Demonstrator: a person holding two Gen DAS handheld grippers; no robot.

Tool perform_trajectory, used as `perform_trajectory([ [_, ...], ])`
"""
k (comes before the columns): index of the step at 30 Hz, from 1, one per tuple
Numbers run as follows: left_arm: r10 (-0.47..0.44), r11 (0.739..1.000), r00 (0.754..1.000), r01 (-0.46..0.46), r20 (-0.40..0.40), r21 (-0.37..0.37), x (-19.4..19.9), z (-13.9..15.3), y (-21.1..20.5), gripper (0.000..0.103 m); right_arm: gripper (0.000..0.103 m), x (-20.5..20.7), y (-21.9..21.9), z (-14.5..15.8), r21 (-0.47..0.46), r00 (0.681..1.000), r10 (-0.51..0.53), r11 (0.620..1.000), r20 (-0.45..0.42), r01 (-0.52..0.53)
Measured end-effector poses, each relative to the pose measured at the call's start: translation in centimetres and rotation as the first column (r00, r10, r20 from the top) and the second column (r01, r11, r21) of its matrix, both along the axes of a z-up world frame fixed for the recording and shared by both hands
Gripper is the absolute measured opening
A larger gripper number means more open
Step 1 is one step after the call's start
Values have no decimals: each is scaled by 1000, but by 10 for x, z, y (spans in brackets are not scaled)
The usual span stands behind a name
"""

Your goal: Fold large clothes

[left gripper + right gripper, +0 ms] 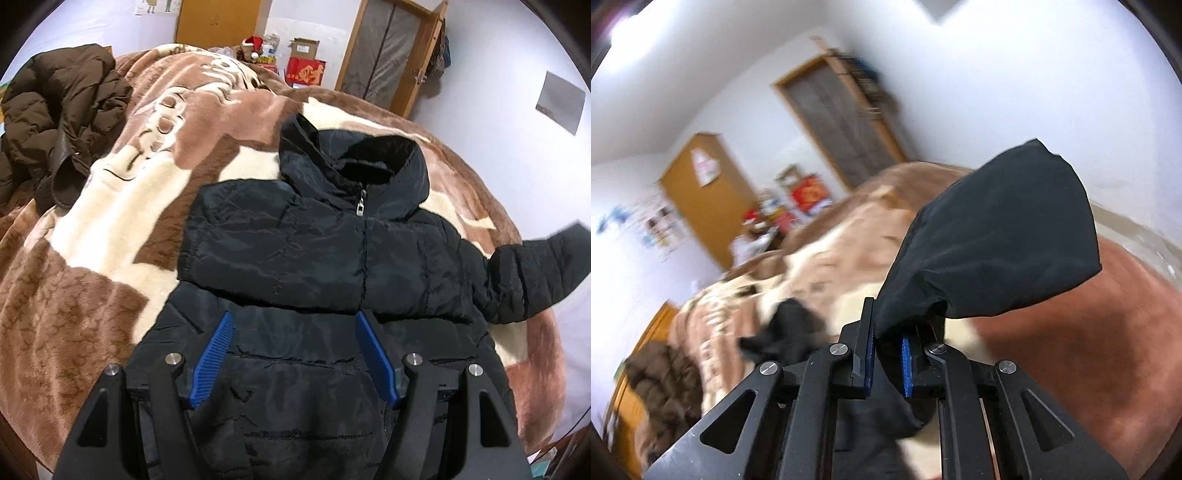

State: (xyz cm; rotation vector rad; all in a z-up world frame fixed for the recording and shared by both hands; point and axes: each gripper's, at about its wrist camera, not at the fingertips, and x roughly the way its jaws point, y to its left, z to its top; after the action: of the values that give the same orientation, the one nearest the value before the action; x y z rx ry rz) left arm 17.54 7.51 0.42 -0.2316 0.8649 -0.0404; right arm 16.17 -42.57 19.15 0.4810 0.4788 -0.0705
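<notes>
Blue ribbed jaws, quilted black jacket (295,240) — plush blanket (110,229)

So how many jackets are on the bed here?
2: a black hooded jacket spread before the left claw, and a brown puffer jacket bunched at the far left. None seems hidden.

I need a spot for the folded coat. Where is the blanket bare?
Bare blanket lies between the brown coat and the black jacket. Crowded: the jacket's spread with one sleeve outstretched, and the boxes beyond the bed.
</notes>
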Motion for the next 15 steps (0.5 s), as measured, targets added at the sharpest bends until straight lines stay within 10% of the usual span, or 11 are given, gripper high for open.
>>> perform_trajectory([
  [6, 38, 999, 999, -37, 24, -32, -11, 8, 25, 71, 12, 34, 100, 0, -32, 973, 229, 972, -39, -231],
  [15, 112, 992, 994, -112, 4, -64, -19, -7, 73, 71, 12, 84, 226, -106, 1, 852, 454, 883, -261, -470],
])
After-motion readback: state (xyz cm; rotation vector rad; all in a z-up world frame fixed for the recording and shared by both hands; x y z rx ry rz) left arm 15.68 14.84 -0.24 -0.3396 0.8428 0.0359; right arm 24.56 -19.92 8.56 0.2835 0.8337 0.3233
